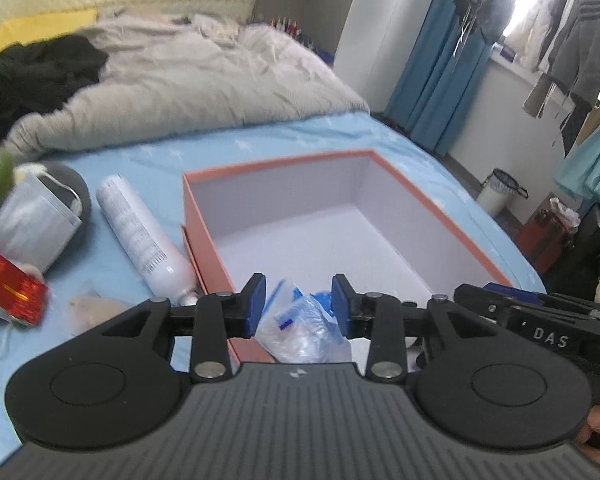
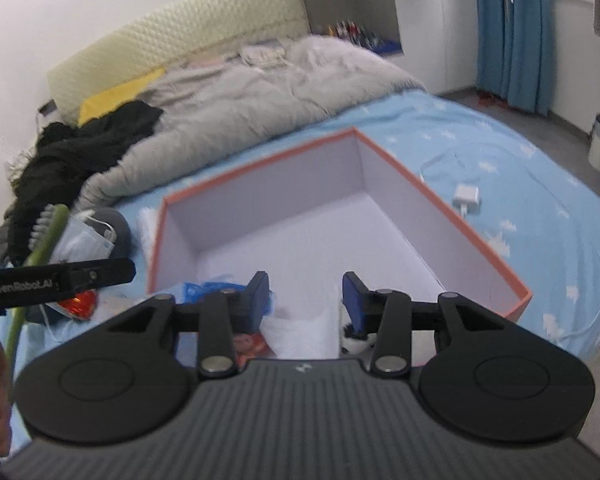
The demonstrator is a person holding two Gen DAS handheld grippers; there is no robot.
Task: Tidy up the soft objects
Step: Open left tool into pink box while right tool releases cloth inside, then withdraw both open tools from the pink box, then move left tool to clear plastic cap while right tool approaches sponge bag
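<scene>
Both tongs stand open over the near end of the box [image 1: 440, 216]. The left tongs [image 1: 299, 304] straddle a plastic bag [image 1: 304, 332] lying in the box's near corner, pads clear of it. The right tongs [image 2: 305, 300] hold nothing; a white cloth [image 2: 300, 332] lies below them.

Risk: the bag sits at the wall and may spill out if nudged.

Surface: a bed [image 2: 540, 208] with blue sheet, soft and uneven. A grey quilt [image 1: 204, 88] lies behind; a mask [image 1: 32, 220] and bottle [image 1: 140, 232] lie left of the box.

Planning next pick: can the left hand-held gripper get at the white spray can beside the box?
Probably yes. The white spray can lies uncovered on the bedsheet, left of the orange box. The left hand-held gripper stands open over a plastic bag, holding nothing.
</scene>
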